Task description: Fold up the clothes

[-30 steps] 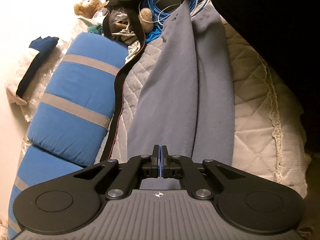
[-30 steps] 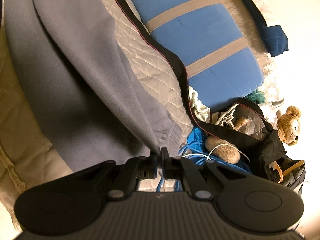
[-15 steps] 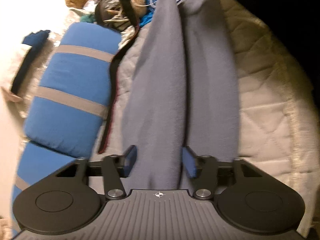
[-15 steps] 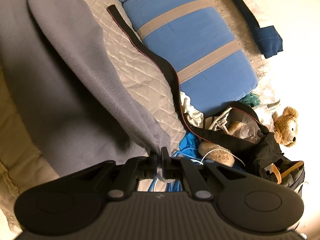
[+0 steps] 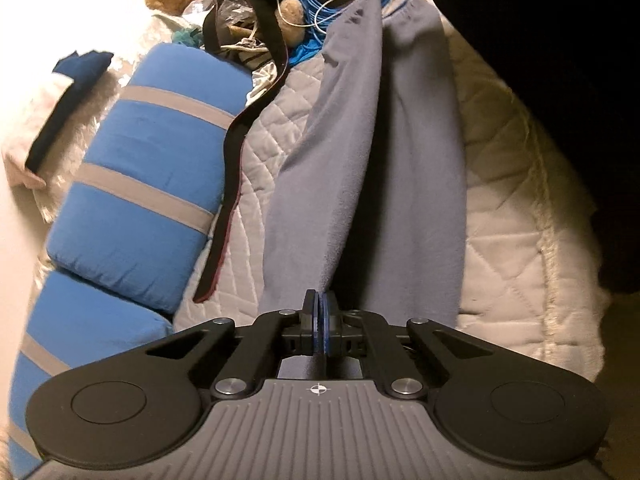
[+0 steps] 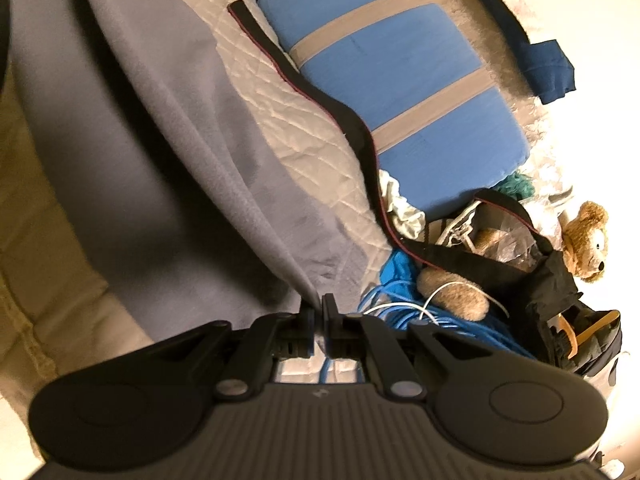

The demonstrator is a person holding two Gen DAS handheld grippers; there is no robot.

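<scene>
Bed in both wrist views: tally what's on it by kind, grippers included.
Grey garment, held by both grippers: 1
Blue cushions with grey stripes: 2
Teddy bear: 1
Black strap: 1
Blue cable bundle: 1
Navy cloth: 1
Grippers, left gripper and right gripper: 2
Total: 9

Each tool, the left tool (image 5: pixel 320 312) and the right tool (image 6: pixel 319 312), fills the lower part of its frame: a grey ribbed body, two matte black lobes with round discs, black linkage arms with silver screws, and blue-padded fingers (image 5: pixel 326 320); a small crosshair mark sits at centre
</scene>
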